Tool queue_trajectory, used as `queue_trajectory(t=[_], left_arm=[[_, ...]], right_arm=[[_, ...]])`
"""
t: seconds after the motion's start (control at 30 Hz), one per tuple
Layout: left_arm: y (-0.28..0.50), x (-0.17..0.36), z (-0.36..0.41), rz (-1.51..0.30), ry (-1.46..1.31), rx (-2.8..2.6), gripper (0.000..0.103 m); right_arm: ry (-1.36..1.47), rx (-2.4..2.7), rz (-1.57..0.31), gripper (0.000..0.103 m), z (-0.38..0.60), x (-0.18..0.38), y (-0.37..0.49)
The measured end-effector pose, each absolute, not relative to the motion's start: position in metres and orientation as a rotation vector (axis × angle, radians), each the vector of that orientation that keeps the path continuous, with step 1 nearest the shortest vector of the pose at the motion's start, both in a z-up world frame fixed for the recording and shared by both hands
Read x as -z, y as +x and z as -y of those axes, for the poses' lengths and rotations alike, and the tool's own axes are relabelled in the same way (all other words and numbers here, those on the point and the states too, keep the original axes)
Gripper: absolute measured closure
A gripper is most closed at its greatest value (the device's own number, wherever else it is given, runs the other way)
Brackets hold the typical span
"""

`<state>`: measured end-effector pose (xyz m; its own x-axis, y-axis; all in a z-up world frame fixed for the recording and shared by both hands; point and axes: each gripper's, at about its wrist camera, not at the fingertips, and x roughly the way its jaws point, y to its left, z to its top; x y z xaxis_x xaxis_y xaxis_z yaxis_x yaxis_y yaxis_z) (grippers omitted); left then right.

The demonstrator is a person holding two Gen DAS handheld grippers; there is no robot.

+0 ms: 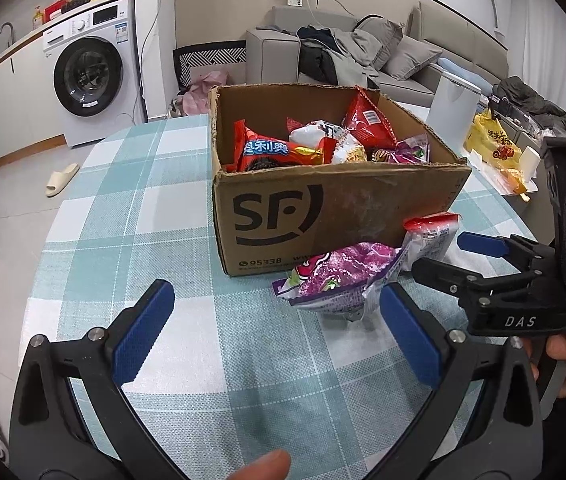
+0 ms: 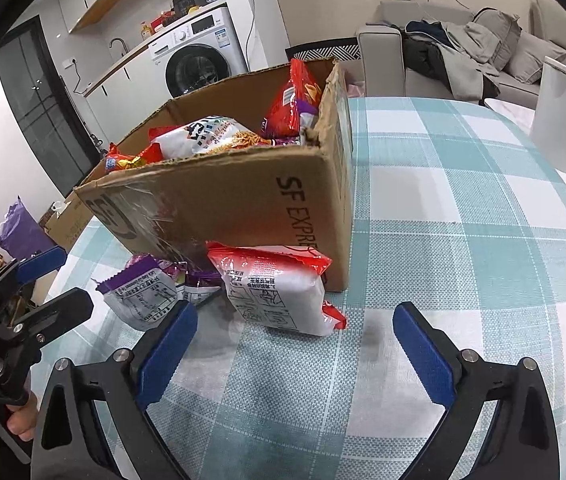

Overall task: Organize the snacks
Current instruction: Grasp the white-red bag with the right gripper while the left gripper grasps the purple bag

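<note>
Both tools stand wide apart and empty: the left hand-held gripper (image 1: 275, 332) faces the purple snack packet (image 1: 335, 276), the right hand-held gripper (image 2: 295, 344) the red-and-white packet (image 2: 279, 292). Both packets lie on the worktop (image 2: 463, 240) against the SF cardboard box (image 1: 323, 216). Pinch a packet across its middle, lift clear of the rim, then drop it among the Oreo pack (image 1: 271, 152) and other bags already inside.

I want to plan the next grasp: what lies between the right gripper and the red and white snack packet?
Only bare checked tablecloth lies between the open right gripper and the red and white snack packet, as the right wrist view shows.
</note>
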<state>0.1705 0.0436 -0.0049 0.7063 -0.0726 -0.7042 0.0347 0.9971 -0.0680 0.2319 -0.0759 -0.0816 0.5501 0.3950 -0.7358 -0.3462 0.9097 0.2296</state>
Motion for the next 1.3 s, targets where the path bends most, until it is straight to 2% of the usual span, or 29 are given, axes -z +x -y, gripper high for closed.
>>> queue_trajectory(t=[0.13, 0.2, 0.37, 0.47, 0.57, 1.3], left_arm=[[0.172, 0.009, -0.043, -0.795, -0.054, 0.062, 0.0], [0.173, 0.01, -0.042, -0.799, -0.053, 0.063, 0.0], [0.173, 0.014, -0.038, -0.807, -0.043, 0.073, 0.0], [0.174, 0.015, -0.036, -0.81, -0.037, 0.077, 0.0], [0.174, 0.014, -0.035, -0.81, -0.032, 0.08, 0.0], [0.194, 0.028, -0.008, -0.862, -0.071, 0.113, 0.0]], right_arm=[[0.056, -0.444, -0.885, 0.012, 0.074, 0.085, 0.234], [0.052, -0.449, -0.888, 0.022, 0.073, 0.087, 0.235], [0.056, -0.47, -0.877, 0.036, 0.072, 0.086, 0.235], [0.041, -0.479, -0.867, 0.05, 0.07, 0.085, 0.233], [0.036, -0.497, -0.864, 0.058, 0.069, 0.084, 0.231], [0.061, -0.484, -0.853, 0.059, 0.097, 0.072, 0.216]])
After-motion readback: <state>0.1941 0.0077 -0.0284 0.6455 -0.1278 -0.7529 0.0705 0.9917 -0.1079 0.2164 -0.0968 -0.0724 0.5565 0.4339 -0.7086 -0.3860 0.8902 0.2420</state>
